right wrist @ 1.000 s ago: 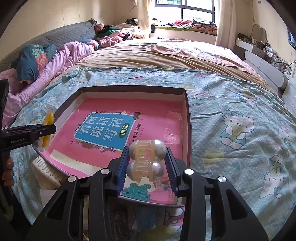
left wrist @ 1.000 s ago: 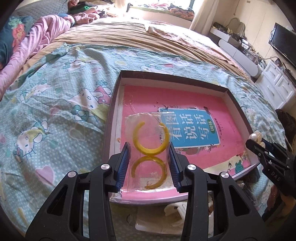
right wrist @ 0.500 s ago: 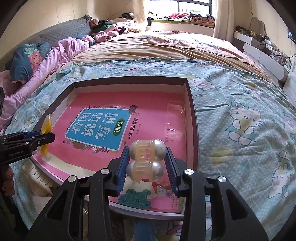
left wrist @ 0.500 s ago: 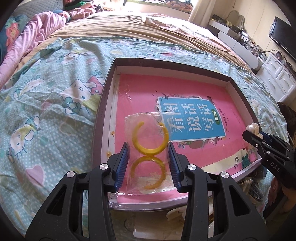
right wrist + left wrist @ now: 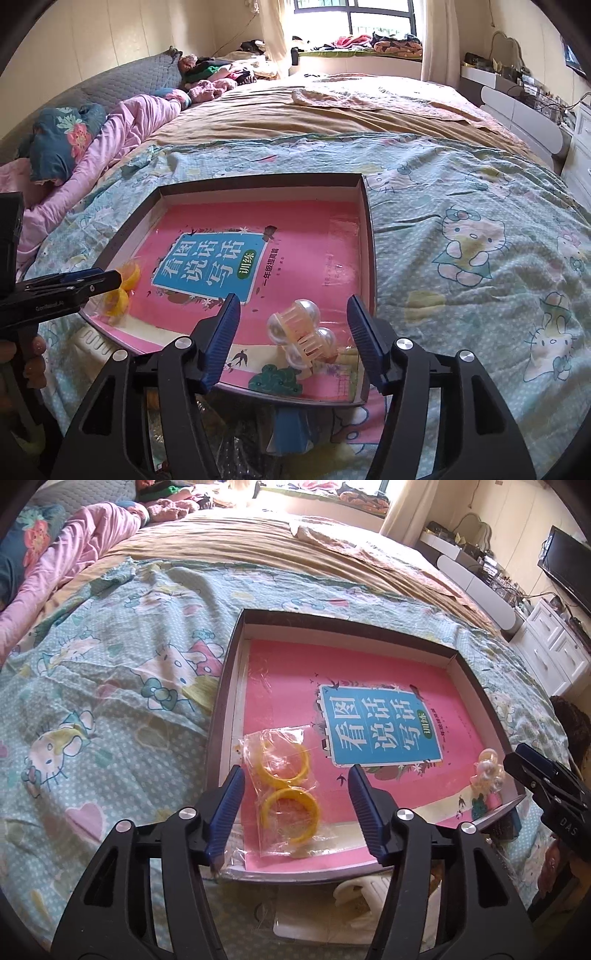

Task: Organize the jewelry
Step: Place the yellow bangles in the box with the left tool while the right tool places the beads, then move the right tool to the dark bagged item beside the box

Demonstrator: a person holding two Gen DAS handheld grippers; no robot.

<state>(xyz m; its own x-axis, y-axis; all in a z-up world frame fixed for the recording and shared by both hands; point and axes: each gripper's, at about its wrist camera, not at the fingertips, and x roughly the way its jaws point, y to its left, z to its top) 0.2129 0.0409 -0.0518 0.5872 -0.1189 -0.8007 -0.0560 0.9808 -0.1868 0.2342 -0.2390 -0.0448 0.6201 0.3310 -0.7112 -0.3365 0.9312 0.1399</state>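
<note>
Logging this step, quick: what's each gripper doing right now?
Left gripper: opening, holds nothing; bag of yellow bangles lies loose between its fingers.
Right gripper: opening, holds nothing; pearl hair claw released.

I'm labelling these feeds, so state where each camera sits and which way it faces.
Left wrist: sits on the left gripper, looking forward and down along its blue fingers at the bagged yellow bangles lying in the shallow box; the jaws are opening.
Right wrist: sits on the right gripper, looking down at the pearl hair claw on the pink book; the jaws are opening, and a hand shows at left.
Shared: box, book, both items, and the opposite gripper.
</note>
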